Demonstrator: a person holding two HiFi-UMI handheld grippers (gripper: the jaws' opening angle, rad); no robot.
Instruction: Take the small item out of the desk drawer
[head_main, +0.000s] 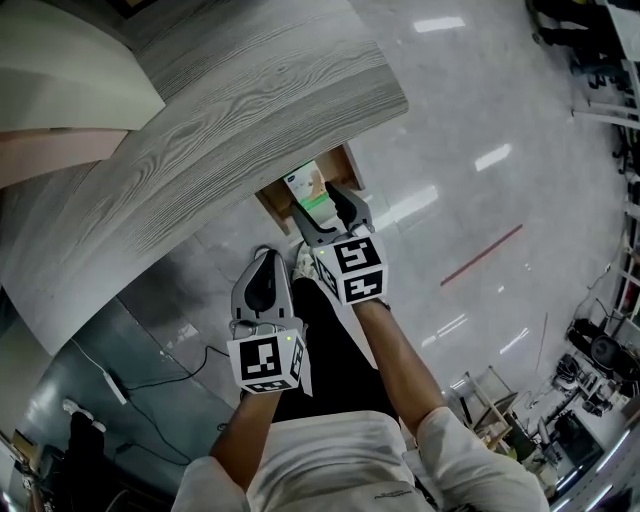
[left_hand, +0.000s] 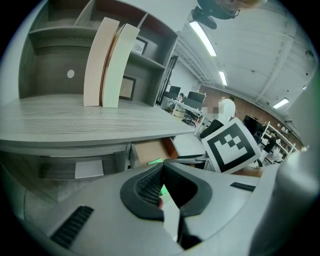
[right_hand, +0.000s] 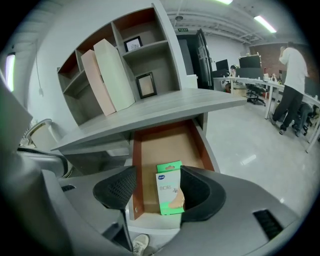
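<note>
My right hand-held gripper (right_hand: 156, 192) stands wide, empty. The green packet (right_hand: 169, 189) lies ahead beside its right jaw; off-centre descent may pin it.

Packet (right_hand: 169, 189) print unreadable, drawer (right_hand: 167, 145) partly under desktop (right_hand: 150, 117)

The left gripper (head_main: 266, 258) and right gripper (head_main: 318, 200) have light grey moulded shells with dark ribbed pads (right_hand: 116, 189); each carries a white cube (head_main: 265, 362) with black square markers. The person wears a white short-sleeved shirt (head_main: 330, 455) and black trousers (head_main: 335, 345)
</note>
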